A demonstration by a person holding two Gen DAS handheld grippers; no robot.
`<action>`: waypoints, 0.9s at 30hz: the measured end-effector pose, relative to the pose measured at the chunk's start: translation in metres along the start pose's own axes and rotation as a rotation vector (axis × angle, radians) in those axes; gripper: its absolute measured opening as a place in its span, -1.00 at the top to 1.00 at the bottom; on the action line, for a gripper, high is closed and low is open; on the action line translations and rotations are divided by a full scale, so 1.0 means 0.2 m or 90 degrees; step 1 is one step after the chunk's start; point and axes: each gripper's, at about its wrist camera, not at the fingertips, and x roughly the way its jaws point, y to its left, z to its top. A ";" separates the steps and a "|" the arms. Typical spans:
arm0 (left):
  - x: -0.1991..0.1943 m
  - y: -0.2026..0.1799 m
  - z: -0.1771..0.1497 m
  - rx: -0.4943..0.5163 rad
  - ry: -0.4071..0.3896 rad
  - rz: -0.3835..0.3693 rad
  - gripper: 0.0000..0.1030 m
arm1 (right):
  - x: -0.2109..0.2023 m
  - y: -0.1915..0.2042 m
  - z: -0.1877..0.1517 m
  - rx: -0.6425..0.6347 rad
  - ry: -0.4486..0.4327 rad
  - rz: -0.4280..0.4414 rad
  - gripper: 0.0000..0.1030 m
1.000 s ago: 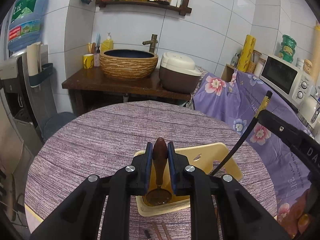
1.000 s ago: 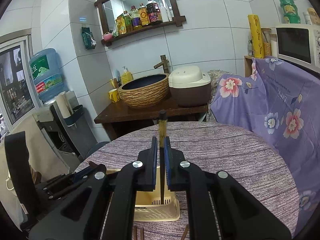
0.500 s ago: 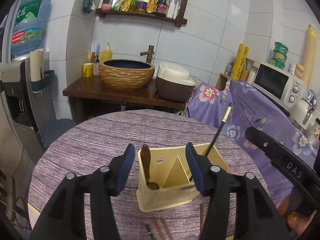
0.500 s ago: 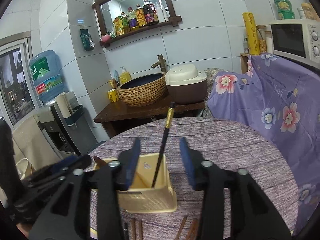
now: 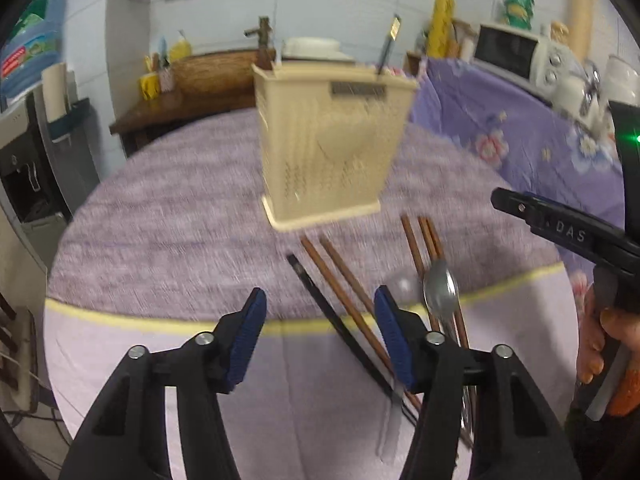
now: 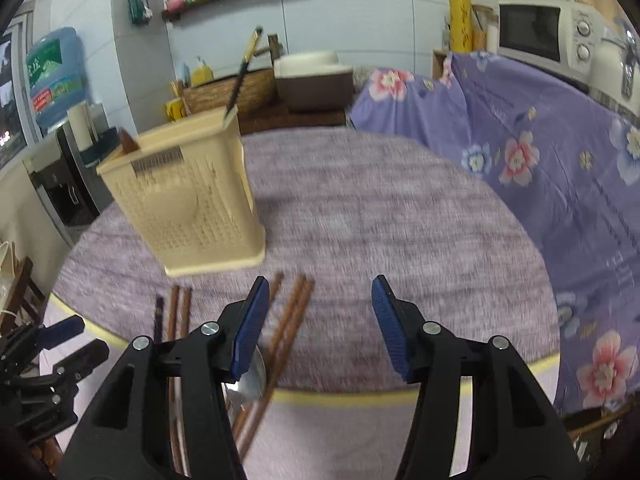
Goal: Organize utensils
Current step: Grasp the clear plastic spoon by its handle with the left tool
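A cream plastic utensil holder (image 5: 328,148) stands upright on a round table with a purple cloth (image 6: 400,220). A black chopstick (image 6: 242,76) and a brown handle (image 6: 129,141) stick out of its top. In front of the holder, brown chopsticks (image 5: 344,280), another black chopstick (image 5: 320,304) and a metal spoon (image 5: 440,292) lie loose on the cloth. The left gripper (image 5: 318,332) and right gripper (image 6: 316,320) hover above them, jaws apart and empty; the right one's have just been opening, the left one's closing a little.

holder (image 5: 332,148) behind chopsticks (image 5: 340,284) (spoon (image 5: 440,292) rightmost)
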 end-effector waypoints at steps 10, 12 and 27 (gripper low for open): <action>0.11 -0.18 -0.16 0.056 0.077 -0.024 0.31 | 0.01 -0.04 -0.21 0.026 0.037 0.002 -0.05; 0.12 -0.20 -0.18 0.060 0.088 -0.023 0.39 | 0.00 -0.04 -0.22 0.028 0.038 0.004 -0.05; 0.11 -0.19 -0.21 0.032 0.080 -0.037 0.81 | 0.04 0.00 -0.26 0.035 0.056 0.013 -0.05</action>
